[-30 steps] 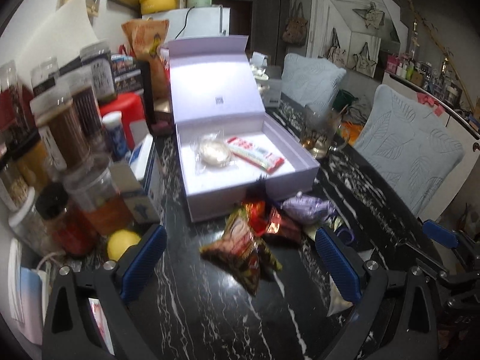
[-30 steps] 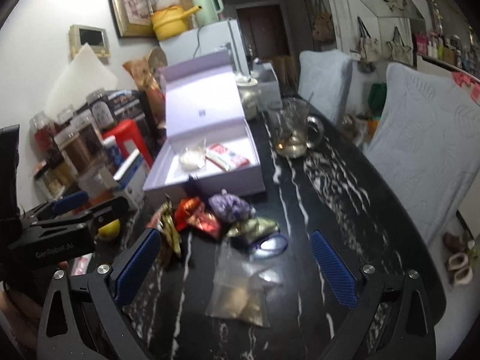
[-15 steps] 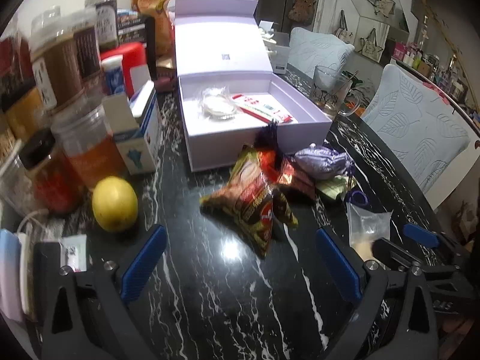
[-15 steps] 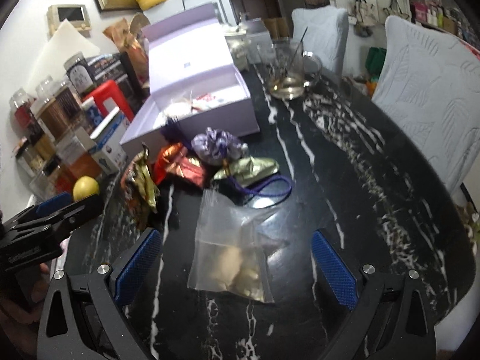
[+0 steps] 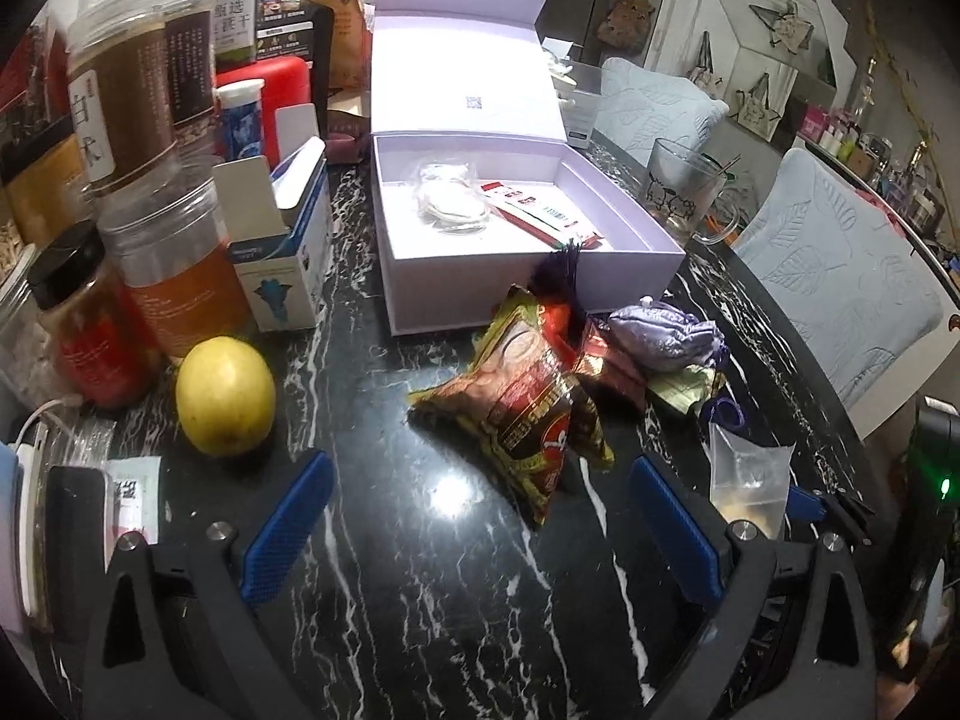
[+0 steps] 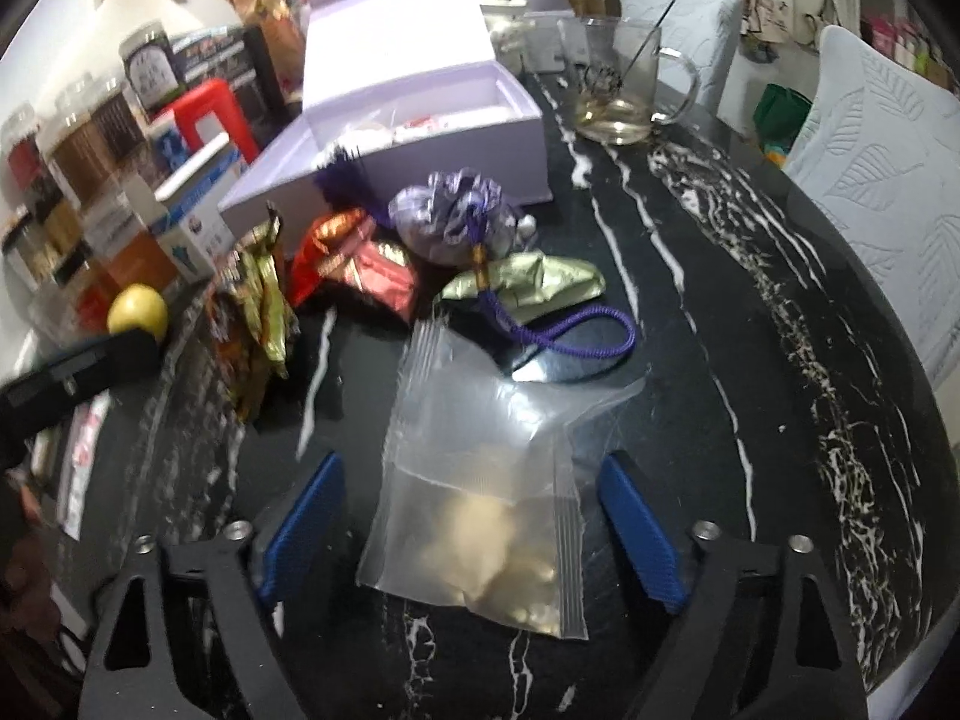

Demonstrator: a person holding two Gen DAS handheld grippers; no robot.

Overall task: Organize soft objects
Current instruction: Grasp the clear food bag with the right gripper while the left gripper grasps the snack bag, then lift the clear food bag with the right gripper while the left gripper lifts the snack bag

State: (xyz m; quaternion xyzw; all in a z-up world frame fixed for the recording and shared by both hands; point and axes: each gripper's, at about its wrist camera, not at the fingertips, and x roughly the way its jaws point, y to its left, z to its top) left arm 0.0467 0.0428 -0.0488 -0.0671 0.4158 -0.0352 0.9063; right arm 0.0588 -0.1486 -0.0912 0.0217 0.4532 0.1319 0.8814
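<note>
An open lavender box [image 5: 522,294] stands on the black marble table [image 5: 420,600], holding a round sachet [image 5: 447,204] and a red-white stick packet [image 5: 540,216]. In front of it lie a brown-red snack packet [image 5: 522,414], a red foil pouch [image 6: 360,264], a purple drawstring pouch [image 6: 450,216], a gold pouch [image 6: 540,282] and a clear zip bag [image 6: 474,492]. My left gripper [image 5: 480,516] is open, just short of the snack packet. My right gripper [image 6: 468,534] straddles the zip bag, its jaws closing, with a gap showing on both sides of the bag.
A lemon [image 5: 225,396], several jars [image 5: 120,96] and a small blue-white carton [image 5: 282,264] crowd the table's left side. A glass mug [image 5: 684,192] stands right of the box. Cushioned chairs [image 5: 840,276] line the table's right edge.
Both grippers have sunk toward the table. The right one has come down over the zip bag and its jaws have narrowed. The left has drawn nearer the snack packet.
</note>
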